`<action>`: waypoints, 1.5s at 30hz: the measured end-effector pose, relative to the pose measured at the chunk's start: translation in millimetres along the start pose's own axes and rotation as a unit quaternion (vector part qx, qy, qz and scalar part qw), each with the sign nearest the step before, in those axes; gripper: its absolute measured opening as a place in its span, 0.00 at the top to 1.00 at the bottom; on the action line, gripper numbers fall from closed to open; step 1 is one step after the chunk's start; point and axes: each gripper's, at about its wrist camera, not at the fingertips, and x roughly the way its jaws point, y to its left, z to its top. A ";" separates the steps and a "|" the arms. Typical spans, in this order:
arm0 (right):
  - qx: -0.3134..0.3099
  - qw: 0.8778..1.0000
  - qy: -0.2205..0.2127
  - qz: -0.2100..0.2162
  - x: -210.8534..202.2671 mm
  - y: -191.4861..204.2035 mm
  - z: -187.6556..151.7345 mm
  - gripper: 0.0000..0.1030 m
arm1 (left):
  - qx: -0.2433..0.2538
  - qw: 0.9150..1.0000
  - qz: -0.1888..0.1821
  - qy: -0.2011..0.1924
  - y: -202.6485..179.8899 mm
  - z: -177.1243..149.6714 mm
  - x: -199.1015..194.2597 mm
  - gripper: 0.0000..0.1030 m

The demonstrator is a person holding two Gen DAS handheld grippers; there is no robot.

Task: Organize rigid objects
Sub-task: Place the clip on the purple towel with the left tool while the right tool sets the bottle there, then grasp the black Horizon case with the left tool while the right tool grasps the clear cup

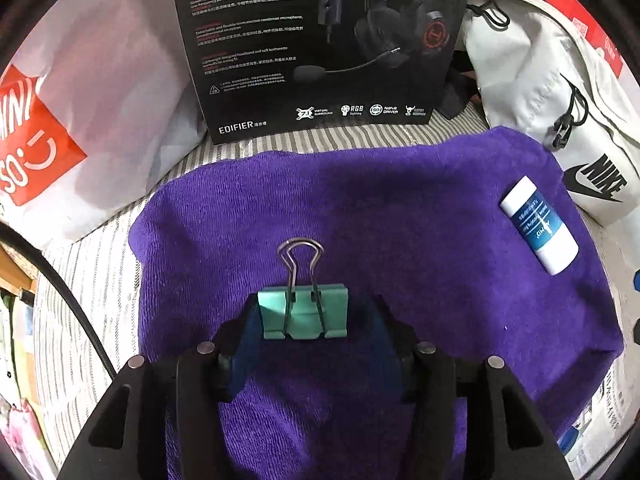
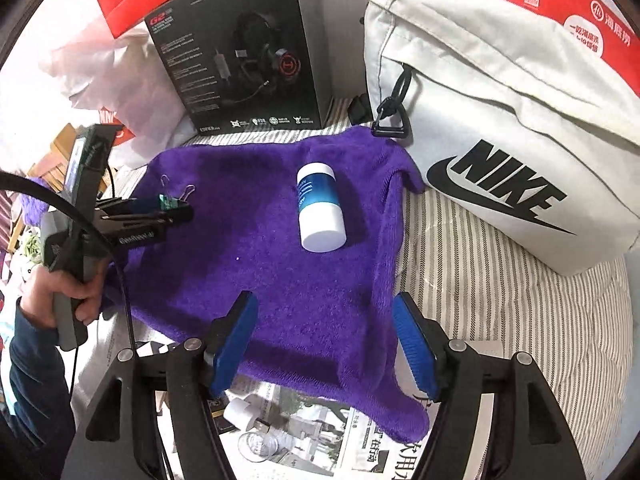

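Left wrist view: my left gripper [image 1: 310, 320] stands spread around the green binder clip [image 1: 303, 312] on the purple towel [image 1: 400, 220], right pad clear. Striped bedsheet [image 1: 340, 134] beneath, headset box [image 1: 320, 40] at 12 o'clock, white bottle [image 1: 538, 224] at 2. My right gripper [image 2: 324, 344] is spread, empty.

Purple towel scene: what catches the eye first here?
The purple towel spread over the striped bedding dominates. On it a green binder clip sits between the left gripper's jaws, and a white-and-blue bottle lies near the towel's middle. Behind stand a black Edifier headset box and a white Nike bag.
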 end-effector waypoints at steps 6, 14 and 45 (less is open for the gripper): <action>0.011 1.000 -0.014 0.018 -17.9 3.7 -9.1 0.33 | -0.018 1.000 -0.015 0.005 -0.9 -12.9 -8.2 0.42; 0.027 0.999 -0.041 0.024 -44.9 16.8 -27.9 0.33 | -0.034 0.999 -0.016 0.004 -1.4 -41.2 -44.9 0.42; 0.039 0.996 -0.062 0.044 -76.5 3.8 -117.4 0.32 | -0.084 0.996 0.013 0.012 -32.8 -170.4 -92.9 0.42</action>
